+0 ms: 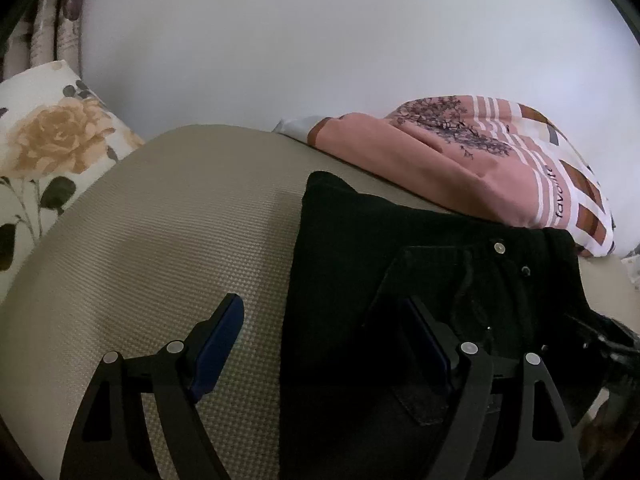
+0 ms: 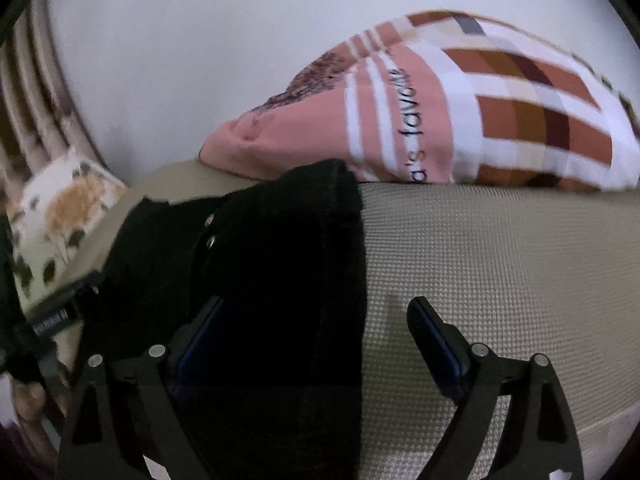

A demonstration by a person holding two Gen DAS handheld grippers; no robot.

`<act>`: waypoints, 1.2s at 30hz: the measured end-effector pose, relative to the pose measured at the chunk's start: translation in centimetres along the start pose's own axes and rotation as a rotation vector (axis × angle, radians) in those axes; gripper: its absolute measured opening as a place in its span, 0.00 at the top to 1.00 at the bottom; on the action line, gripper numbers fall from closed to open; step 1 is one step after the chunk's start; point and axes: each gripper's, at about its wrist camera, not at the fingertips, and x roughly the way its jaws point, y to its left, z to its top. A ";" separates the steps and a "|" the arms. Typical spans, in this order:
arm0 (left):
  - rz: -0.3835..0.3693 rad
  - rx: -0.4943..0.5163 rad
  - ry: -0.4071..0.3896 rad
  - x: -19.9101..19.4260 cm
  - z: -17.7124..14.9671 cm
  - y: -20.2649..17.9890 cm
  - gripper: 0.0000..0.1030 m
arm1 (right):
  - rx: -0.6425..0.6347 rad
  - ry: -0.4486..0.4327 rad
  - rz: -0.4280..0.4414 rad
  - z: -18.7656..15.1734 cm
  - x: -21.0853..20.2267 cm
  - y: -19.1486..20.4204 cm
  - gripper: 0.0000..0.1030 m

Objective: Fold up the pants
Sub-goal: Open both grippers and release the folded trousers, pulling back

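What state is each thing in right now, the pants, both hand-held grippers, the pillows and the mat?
Black pants: folded into a compact stack, lying flat on the mat, not gripped.
Left hand-held gripper: open, straddling the pants' edge.
Right hand-held gripper: open, straddling the opposite edge.
Pink pillow: lying behind the pants.
Flowered pillow: propped beside the mat.
Beige mat: spread flat.

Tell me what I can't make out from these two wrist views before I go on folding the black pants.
- Near end of the black pants: both views, cut off by the bottom edge and the gripper frames.
- Fold layers: left wrist view, black cloth too dark to separate.
- Printed words on the pink pillow: right wrist view, motion-blurred and partly folded under.
- Left gripper and right gripper: open; contact with the cloth unclear.
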 end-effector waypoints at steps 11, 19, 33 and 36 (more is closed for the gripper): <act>0.049 0.023 -0.011 -0.1 -0.1 -0.4 0.16 | -0.010 -0.084 -0.090 -0.4 -1.9 0.1 0.11; 0.134 0.046 -0.036 -0.7 -0.2 -1.0 0.07 | -0.046 -0.060 -0.075 -2.5 -3.6 1.5 0.11; 0.191 0.081 -0.115 -6.4 -3.8 -2.7 0.06 | -0.026 -0.024 0.009 -6.7 -8.2 2.6 0.11; 0.190 0.097 -0.130 -8.7 -4.5 -3.6 0.06 | -0.023 -0.021 0.021 -6.9 -9.2 2.6 0.11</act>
